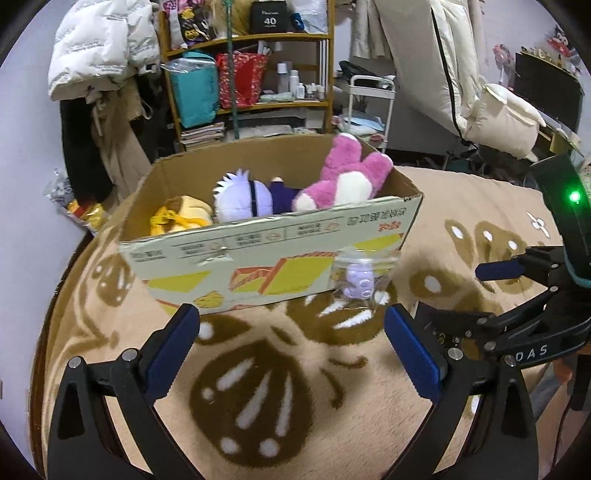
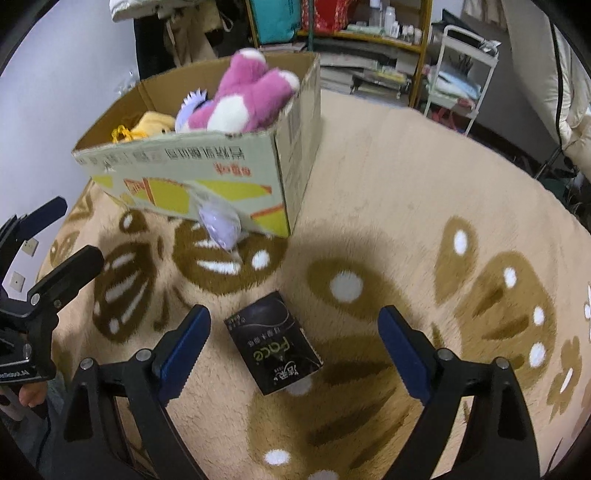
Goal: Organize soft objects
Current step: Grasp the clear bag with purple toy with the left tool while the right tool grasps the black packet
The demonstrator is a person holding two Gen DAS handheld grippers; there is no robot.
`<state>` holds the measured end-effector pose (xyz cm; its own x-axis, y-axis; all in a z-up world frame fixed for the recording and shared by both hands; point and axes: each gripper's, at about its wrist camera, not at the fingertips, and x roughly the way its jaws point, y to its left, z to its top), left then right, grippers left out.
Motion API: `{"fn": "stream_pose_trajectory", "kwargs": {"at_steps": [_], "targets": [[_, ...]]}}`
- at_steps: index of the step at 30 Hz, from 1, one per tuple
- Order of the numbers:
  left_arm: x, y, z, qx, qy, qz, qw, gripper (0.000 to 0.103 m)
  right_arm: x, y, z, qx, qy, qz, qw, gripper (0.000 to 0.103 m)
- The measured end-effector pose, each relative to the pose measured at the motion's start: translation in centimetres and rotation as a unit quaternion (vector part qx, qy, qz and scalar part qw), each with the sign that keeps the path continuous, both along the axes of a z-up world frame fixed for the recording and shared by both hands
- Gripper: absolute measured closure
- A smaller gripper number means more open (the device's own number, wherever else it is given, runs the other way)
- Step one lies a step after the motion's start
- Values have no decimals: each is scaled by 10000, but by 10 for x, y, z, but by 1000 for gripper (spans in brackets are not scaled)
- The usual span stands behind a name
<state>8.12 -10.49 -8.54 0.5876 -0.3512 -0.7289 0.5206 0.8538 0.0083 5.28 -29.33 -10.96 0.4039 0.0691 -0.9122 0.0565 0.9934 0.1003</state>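
upper middle of the left wrist view: a black box (image 1: 268, 16) on the top shelf reads "40" in white, with a smaller line under it too tiny to make out. lower right of that view, the right gripper (image 1: 524, 291) shows white letters "oas" on its black body, the start cut off. over to the right wrist view, bottom centre: a black packet (image 2: 275, 343) on the blanket carries "face" in green, upside down, with chinese characters beside it. the carton (image 1: 280, 254) has rows of chinese print, inverted, not legible here.
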Motion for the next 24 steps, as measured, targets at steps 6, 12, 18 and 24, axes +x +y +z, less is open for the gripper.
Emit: {"fn": "stream_pose_trajectory", "kwargs": {"at_steps": [6,12,18,24], "targets": [[14,-6,-15,-72,232,-66,9997,4,6,0,-22,141,460,58,9988,15],[28,-12,-26,-240,430,-227,9985,4,8,10,-40,212,804,247,9962,30],[32,-26,-31,-218,377,-358,9984,4,7,14,-45,119,830,287,9961,42],[34,-39,-32,-266,414,-458,9977,4,5,-6,-38,98,688,25,9976,43]]}}
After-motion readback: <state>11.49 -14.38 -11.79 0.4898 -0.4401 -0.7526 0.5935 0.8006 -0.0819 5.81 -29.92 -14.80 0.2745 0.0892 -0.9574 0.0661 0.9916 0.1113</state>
